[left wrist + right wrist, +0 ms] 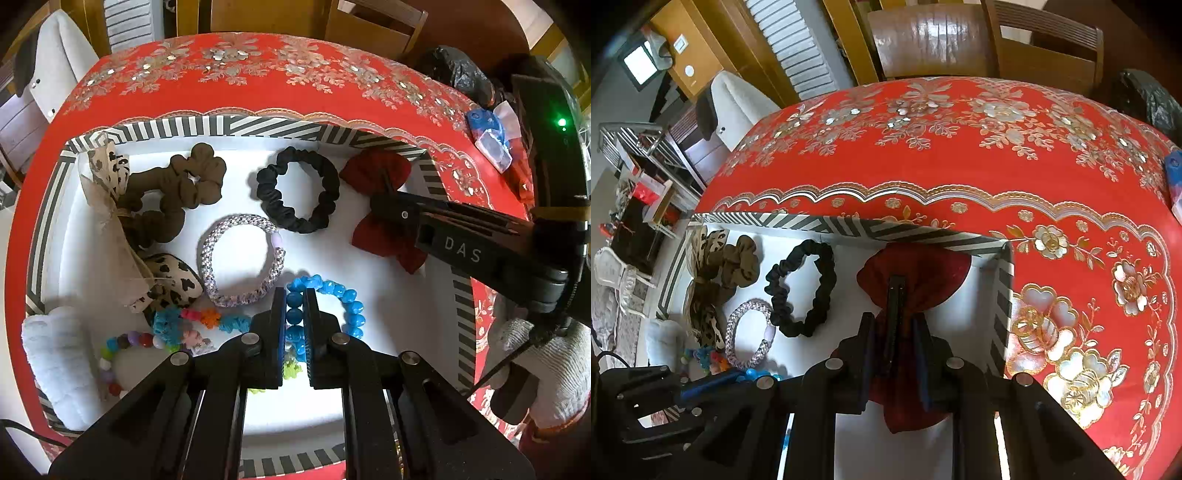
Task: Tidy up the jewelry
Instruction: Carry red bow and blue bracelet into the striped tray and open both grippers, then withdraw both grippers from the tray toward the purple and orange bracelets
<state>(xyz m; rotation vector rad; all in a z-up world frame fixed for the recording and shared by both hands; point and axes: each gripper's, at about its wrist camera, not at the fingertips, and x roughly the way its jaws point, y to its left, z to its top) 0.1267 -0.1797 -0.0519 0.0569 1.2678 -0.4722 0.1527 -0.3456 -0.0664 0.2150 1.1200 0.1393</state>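
A striped box (236, 125) with a white floor holds hair pieces and bracelets. My left gripper (294, 295) is shut on the blue bead bracelet (347, 299) near the box's front. My right gripper (894, 325) is shut on the black clip of the dark red bow (923, 269), at the box's right end; it also shows in the left wrist view (373, 173). A black scrunchie (299, 190), a silver braided bracelet (240, 254) and a brown scrunchie (177, 188) lie on the box floor.
A leopard-print bow (166, 280), a multicoloured bead bracelet (122, 343) and a white pad (59, 362) sit at the box's left. The box stands on a red floral tablecloth (960, 147). Blue and white packets (491, 136) lie far right. Wooden chairs (942, 40) stand behind.
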